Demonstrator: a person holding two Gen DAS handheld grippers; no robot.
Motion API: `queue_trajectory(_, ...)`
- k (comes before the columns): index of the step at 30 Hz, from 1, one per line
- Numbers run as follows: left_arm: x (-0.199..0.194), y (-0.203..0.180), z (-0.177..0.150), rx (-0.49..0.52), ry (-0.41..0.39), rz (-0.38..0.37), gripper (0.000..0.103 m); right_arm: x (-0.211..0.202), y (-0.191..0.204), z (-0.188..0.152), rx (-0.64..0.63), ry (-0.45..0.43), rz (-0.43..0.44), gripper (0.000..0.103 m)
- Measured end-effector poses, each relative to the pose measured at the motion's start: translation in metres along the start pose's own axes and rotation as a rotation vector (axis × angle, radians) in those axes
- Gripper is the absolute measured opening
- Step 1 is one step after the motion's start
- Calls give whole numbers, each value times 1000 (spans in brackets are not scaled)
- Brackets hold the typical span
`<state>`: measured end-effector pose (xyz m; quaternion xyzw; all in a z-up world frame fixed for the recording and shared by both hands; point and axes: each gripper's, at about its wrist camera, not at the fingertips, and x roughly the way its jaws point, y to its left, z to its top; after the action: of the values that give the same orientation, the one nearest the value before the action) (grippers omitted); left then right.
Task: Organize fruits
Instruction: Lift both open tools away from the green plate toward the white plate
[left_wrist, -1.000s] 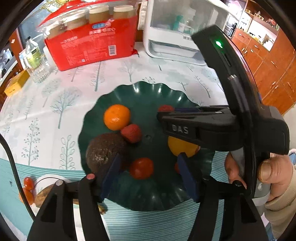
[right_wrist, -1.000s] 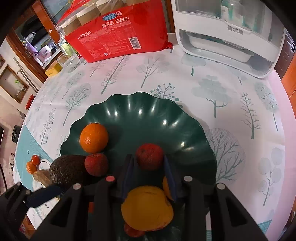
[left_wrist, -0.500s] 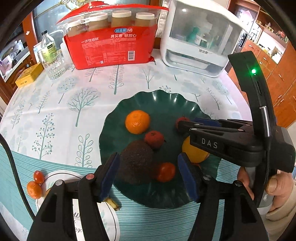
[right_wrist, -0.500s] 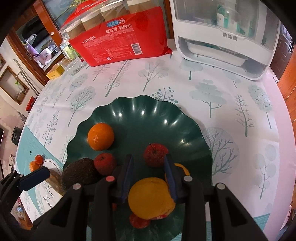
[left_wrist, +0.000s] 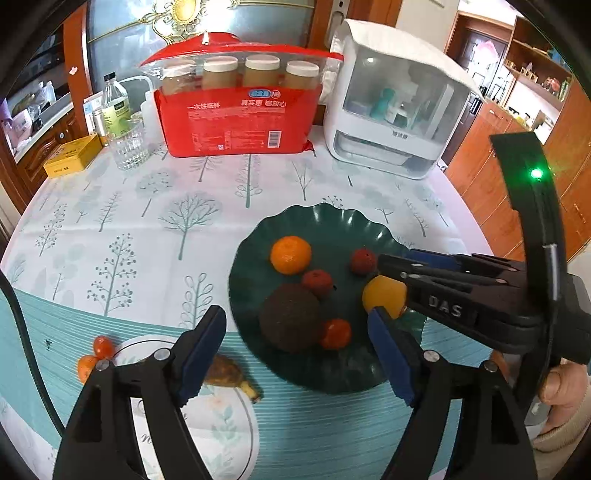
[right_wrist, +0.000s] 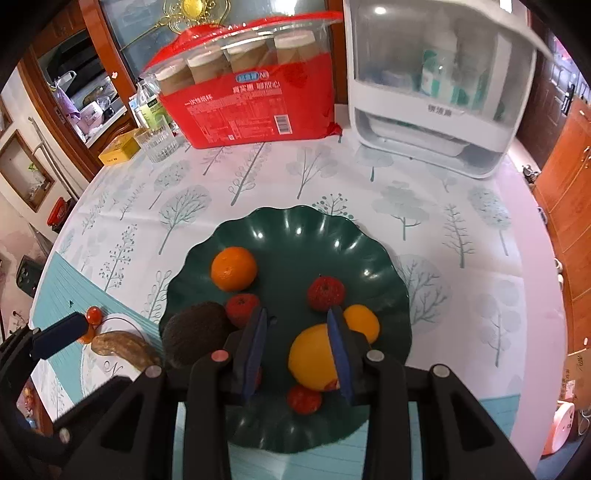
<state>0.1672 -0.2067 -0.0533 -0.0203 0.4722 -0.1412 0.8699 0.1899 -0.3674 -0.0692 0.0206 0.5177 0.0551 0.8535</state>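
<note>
A dark green scalloped plate (left_wrist: 332, 221) (right_wrist: 295, 229) carries an orange (left_wrist: 290, 254) (right_wrist: 233, 267), two small red fruits (left_wrist: 317, 282) (right_wrist: 326, 293), a dark avocado (left_wrist: 289, 317) (right_wrist: 194, 328), a little tomato (left_wrist: 335, 333) and a big yellow fruit (right_wrist: 312, 356) (left_wrist: 384, 295). My left gripper (left_wrist: 295, 325) hangs above the plate's near edge, its jaws opening with nothing gripped. My right gripper (right_wrist: 295, 317) hovers over the yellow fruit with a narrow gap between its pads and holds nothing. A brown banana (left_wrist: 229, 373) (right_wrist: 122, 349) and small tomatoes (left_wrist: 99, 347) lie left of the plate.
A red pack of paper cups (left_wrist: 236, 114) and a white appliance (left_wrist: 391, 110) stand at the table's back. A glass (left_wrist: 127, 146), a bottle (left_wrist: 114, 107) and a yellow box (left_wrist: 74, 155) sit at the back left. A hand (left_wrist: 561, 380) grips the right tool.
Both grippers have risen and drawn back from the plate, so more of the table shows. The left jaws have spread wider. The yellow fruit stayed lying on the plate.
</note>
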Motion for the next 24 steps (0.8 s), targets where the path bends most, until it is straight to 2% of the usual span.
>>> queue_trajectory(5, -16, 17, -7, 7, -5, -12, 78, -22, 18, -9, 19, -20, -24, 34)
queue_trajectory(12, -52, 49, -14, 50, -36, -6, 79, -55, 52, -21, 94, -66, -8, 35)
queue_trajectory(18, -89, 93, -8, 50, -59, 20, 79, -83, 89, -27, 132, -112, -7, 35)
queue_trajectory(24, -110, 144, -5, 18, -71, 45, 82, -98, 126, -24, 146, -148, -2, 35)
